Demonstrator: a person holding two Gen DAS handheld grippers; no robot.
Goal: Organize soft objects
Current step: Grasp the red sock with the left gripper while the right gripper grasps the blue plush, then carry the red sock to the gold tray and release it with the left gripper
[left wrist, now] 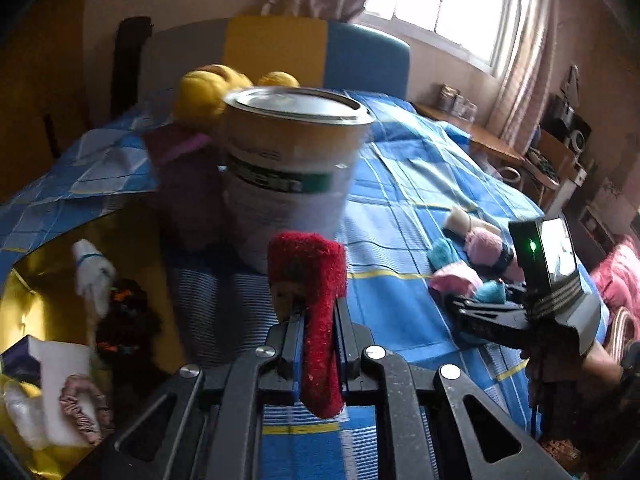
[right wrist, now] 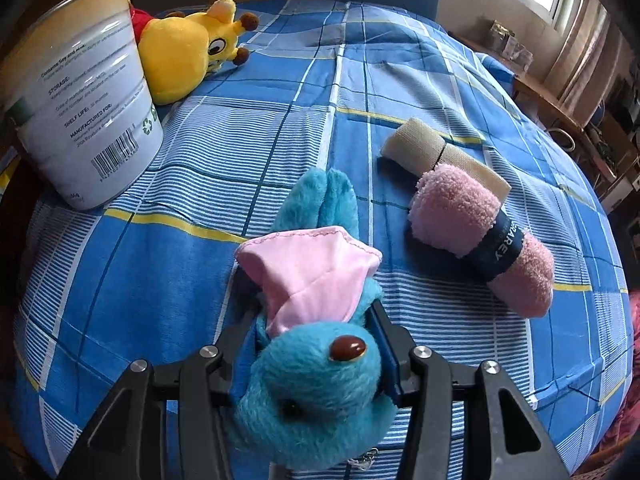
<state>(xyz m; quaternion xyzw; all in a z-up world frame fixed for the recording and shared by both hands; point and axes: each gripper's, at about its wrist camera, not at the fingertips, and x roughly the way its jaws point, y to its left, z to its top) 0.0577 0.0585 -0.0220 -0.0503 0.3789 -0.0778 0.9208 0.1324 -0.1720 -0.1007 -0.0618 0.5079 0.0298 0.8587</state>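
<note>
Two hand-held grippers: both closed on soft things.
Left hand-held gripper [left wrist: 318,312]: pinches red sock [left wrist: 316,304].
Right hand-held gripper [right wrist: 316,344]: clamps blue plush toy [right wrist: 316,392].

There are two plush toys: one blue bird [right wrist: 316,380] between the right gripper's fingers, one yellow giraffe [right wrist: 188,52] far ahead to its left. One tin can [right wrist: 84,96] stands beside the giraffe. Ahead to the right lie two rolls, one pink [right wrist: 476,228] and one beige [right wrist: 432,152]. One red sock [left wrist: 316,304] sits in the left gripper.
</note>
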